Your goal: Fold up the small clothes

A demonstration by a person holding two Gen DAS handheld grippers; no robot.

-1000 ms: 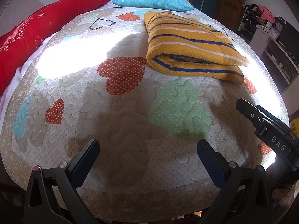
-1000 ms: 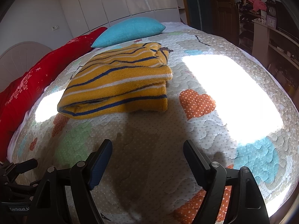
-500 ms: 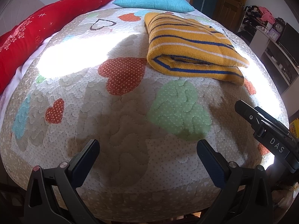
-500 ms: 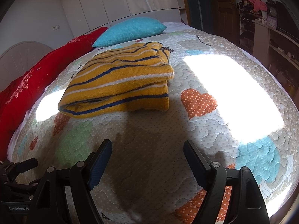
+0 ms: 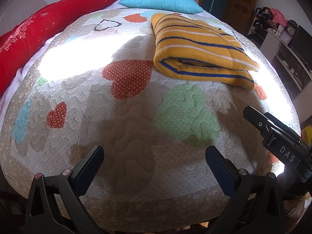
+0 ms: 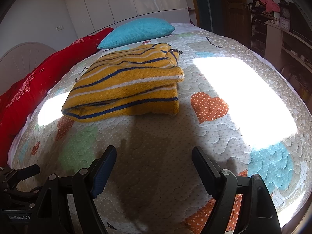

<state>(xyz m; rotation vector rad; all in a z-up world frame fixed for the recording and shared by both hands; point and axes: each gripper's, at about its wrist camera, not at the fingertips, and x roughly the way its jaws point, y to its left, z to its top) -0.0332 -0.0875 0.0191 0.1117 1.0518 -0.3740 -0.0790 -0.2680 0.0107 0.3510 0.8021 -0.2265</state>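
A yellow sweater with blue and white stripes (image 5: 198,52) lies folded flat on the quilted bedspread (image 5: 136,120); it also shows in the right wrist view (image 6: 124,83). My left gripper (image 5: 155,156) is open and empty, held near the bed's near edge, well short of the sweater. My right gripper (image 6: 154,156) is open and empty too, over the quilt in front of the sweater. The right gripper's body (image 5: 280,146) shows at the right of the left wrist view.
A long red pillow (image 5: 39,31) lies along the left side and a turquoise pillow (image 5: 159,2) at the head of the bed. Shelves with clutter (image 6: 273,29) and a wooden door (image 5: 241,5) stand to the right. Sunlit patches fall on the quilt.
Both grippers have drifted back slightly from the sweater and stay open. The sweater has not moved.
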